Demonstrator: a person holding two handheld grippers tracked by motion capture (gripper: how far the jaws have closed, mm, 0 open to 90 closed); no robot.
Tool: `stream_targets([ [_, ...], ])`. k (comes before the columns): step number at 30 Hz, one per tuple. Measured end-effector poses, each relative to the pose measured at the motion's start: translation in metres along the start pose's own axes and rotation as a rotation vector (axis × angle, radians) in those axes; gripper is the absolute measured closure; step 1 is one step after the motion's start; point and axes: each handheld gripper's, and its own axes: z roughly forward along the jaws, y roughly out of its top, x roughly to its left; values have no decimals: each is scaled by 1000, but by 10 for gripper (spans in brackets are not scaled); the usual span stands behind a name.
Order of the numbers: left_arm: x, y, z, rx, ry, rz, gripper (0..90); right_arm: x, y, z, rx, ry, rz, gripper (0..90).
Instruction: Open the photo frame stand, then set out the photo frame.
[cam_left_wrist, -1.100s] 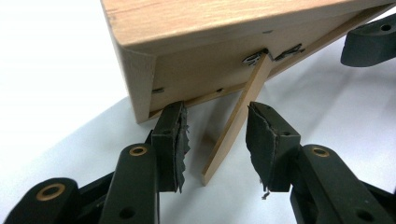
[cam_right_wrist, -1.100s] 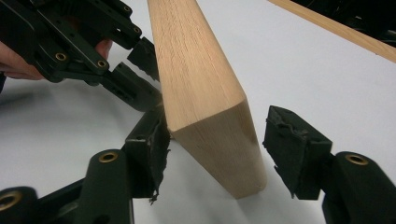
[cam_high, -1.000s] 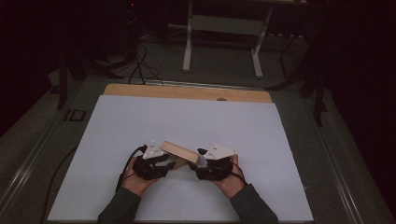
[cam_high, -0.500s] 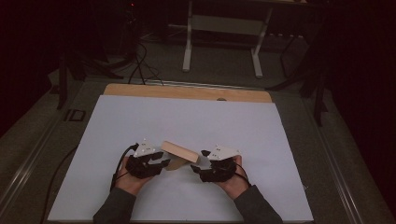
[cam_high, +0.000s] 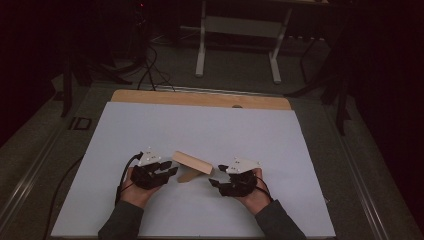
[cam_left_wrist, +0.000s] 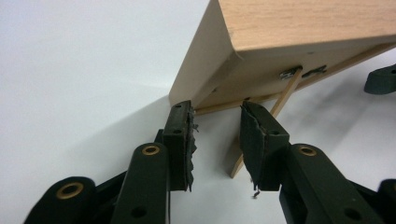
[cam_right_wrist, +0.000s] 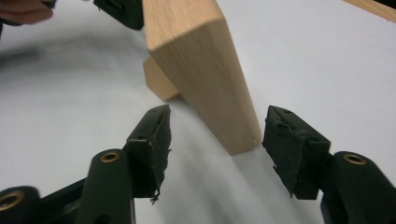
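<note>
Wooden stand (cam_high: 191, 162) rests on the white table sheet (cam_high: 200, 130) between both grippers, long axis running left to right, nearer the left gripper (cam_left_wrist: 215, 140), whose jaws have just been closing around its thin strut without pressing it, while the right gripper (cam_right_wrist: 219, 140) is open.

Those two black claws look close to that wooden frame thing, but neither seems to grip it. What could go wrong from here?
1. The light wooden photo frame leans on a thin wooden prop leg; a nudge from the left gripper, whose jaws have just been closing, might tip it.
2. The right gripper is open around the frame's corner; closing there could catch only the edge and slip.
3. It may slide on the smooth white table sheet.
</note>
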Motion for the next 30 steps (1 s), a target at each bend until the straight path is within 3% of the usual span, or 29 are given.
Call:
stream_targets([
  [9, 1, 0, 2, 3, -7, -6, 684, -7, -3, -5, 23, 1, -2, 473],
  [18, 3, 0, 4, 11, -28, -18, 743, -12, -5, -4, 68, 6, -39, 601],
  [24, 1, 1, 8, 26, -30, -5, 798, -20, -6, -2, 78, -1, -19, 691],
  [30, -2, 3, 12, 34, -30, 7, 848, -24, 1, 0, 29, -47, 27, 840],
])
